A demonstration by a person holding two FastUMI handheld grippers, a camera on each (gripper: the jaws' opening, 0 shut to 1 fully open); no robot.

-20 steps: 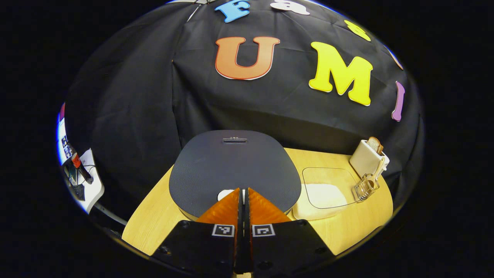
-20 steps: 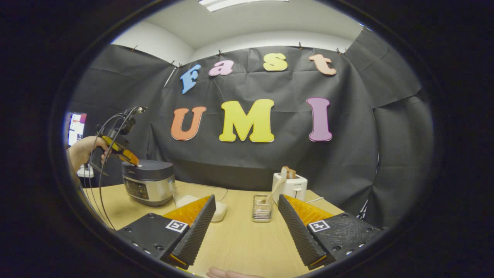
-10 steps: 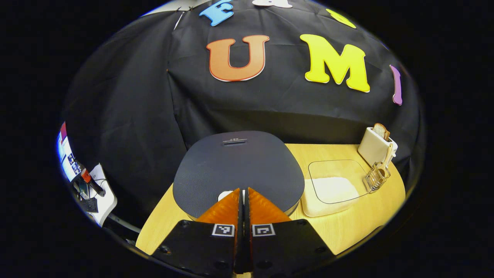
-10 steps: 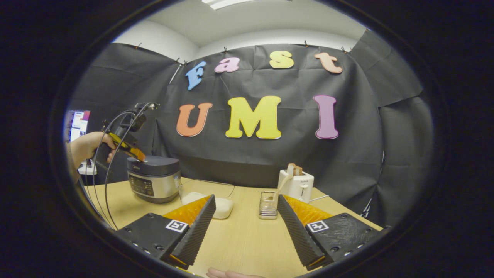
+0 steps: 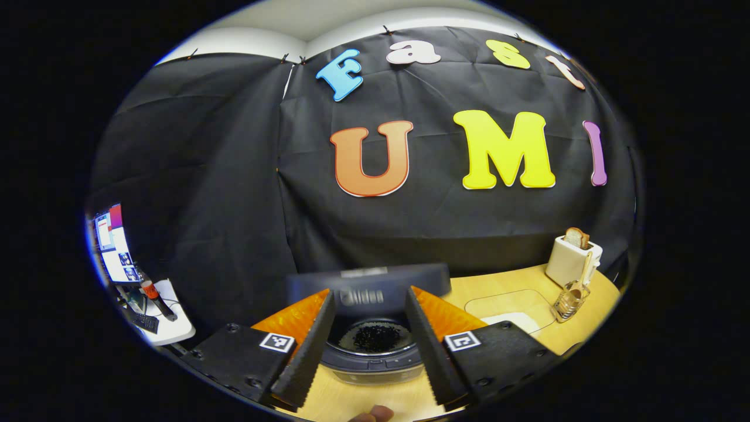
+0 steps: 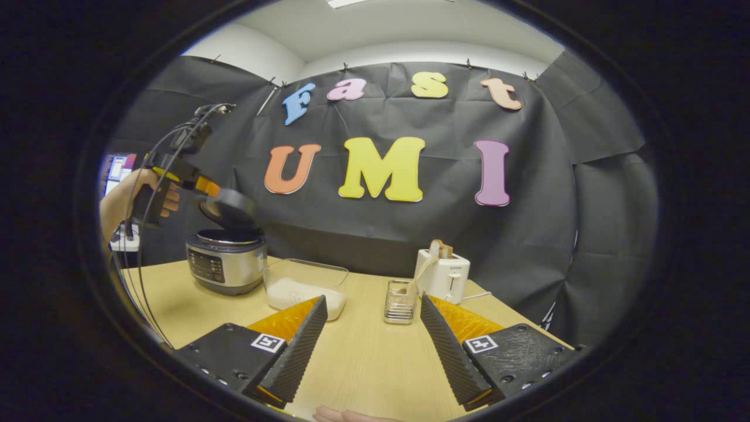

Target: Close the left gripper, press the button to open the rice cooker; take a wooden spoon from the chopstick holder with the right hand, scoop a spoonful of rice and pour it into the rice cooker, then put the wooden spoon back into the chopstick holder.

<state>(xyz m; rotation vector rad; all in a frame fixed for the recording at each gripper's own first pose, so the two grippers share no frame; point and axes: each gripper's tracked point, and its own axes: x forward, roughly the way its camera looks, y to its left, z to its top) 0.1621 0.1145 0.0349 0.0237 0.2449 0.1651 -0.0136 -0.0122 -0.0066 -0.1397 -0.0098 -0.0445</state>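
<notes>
The rice cooker (image 6: 225, 266) stands at the table's left with its dark lid (image 6: 228, 208) tilted halfway up. In the left gripper view the lid (image 5: 369, 287) is blurred and the inner pot (image 5: 375, 340) shows beneath it. My left gripper (image 5: 369, 293) is open, just above and in front of the lid; a hand holds that left gripper (image 6: 205, 186) up by the lid's front edge. My right gripper (image 6: 372, 299) is open and empty, low over the table. The wooden spoon (image 6: 417, 276) leans in the clear chopstick holder (image 6: 400, 303), beyond my right gripper. A clear container of rice (image 6: 304, 287) sits beside the cooker.
A white toaster (image 6: 445, 272) with bread stands behind the chopstick holder. Bare wooden table (image 6: 363, 363) lies under my right gripper. A side stand with a screen (image 5: 114, 246) is off the table's left. A cable (image 6: 146, 246) hangs from the left gripper.
My left gripper went from shut on top of the cooker to open, and has lifted back. The cooker's lid has sprung up. My right gripper has barely moved.
</notes>
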